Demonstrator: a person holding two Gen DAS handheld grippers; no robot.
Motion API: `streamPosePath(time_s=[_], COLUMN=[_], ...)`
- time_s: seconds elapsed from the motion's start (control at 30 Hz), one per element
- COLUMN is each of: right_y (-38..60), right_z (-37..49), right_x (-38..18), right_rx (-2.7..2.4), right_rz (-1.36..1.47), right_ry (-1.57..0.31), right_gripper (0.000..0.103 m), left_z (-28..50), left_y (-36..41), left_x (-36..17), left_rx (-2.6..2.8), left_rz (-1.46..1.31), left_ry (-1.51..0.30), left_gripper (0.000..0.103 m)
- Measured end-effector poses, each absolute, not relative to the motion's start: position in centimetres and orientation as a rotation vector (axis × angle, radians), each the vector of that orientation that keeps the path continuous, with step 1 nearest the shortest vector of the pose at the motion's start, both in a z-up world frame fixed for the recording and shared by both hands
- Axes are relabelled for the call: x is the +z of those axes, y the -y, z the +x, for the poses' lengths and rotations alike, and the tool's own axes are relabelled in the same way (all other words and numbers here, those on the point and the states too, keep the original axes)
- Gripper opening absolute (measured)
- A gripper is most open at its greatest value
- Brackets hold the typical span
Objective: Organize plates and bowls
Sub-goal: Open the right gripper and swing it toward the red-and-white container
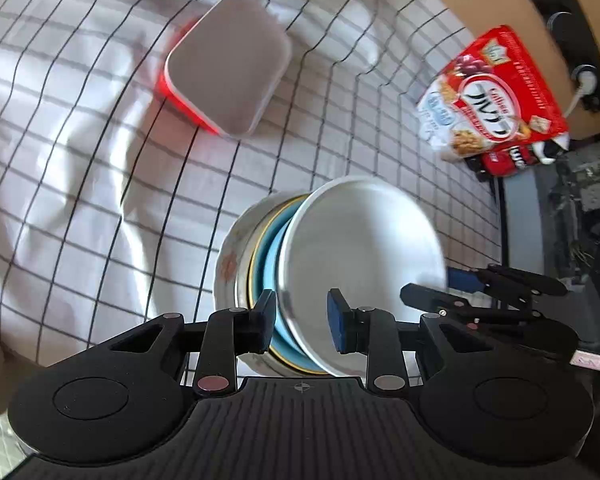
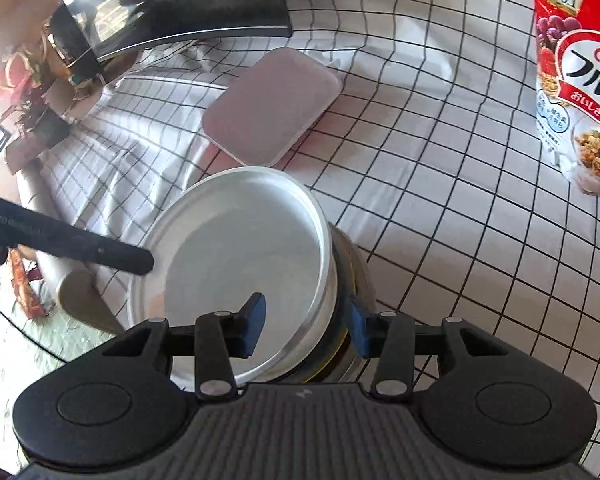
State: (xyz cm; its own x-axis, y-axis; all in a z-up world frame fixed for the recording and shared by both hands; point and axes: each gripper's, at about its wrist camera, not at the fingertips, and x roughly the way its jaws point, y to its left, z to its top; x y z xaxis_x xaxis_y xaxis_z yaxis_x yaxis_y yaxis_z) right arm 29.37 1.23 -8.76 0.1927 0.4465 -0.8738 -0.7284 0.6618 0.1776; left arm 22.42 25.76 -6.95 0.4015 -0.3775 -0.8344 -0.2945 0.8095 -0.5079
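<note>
A stack of dishes stands on the checked tablecloth: a white plate (image 1: 360,256) on top, a light blue dish (image 1: 278,256) under it, and a white floral bowl (image 1: 230,260) at the bottom. My left gripper (image 1: 302,320) straddles the stack's near rim, one pad outside, one over the white plate, jaws apart. In the right wrist view the white plate (image 2: 240,264) fills the middle. My right gripper (image 2: 306,322) straddles its right rim, jaws apart. The other gripper's finger (image 2: 112,256) touches the plate's left edge.
A closed box with a pale lid and red base (image 1: 228,68) lies beyond the stack; it also shows in the right wrist view (image 2: 272,108). A red cereal bag (image 1: 496,92) stands at the right. A dark tray (image 2: 172,4) sits at the back left. The table edge is at the left (image 2: 40,312).
</note>
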Motion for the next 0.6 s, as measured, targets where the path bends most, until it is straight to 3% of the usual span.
streamPosePath(time_s=[0.13,0.43,0.6], right_y=[-1.1,-0.8,-2.4], right_z=[29.5,28.6,27.6], right_x=[-8.2,-8.6,-6.1], right_rx=[0.78,0.652,0.665], right_rz=[-0.36,-0.287,-0.221], right_ry=[-1.077,-1.122,-1.048], right_gripper=[0.045,0.045,0.053], left_z=[22.9,23.2,23.8], left_y=[-26.4,-26.6,-29.0], left_x=[-5.4,-6.6,-5.3], left_rx=[-0.101,-0.293,-0.318], left_rz=[-0.624,-0.587,-0.575], left_ry=[-1.13,-1.196,-1.163], left_gripper=[0.03,0.03,0.03])
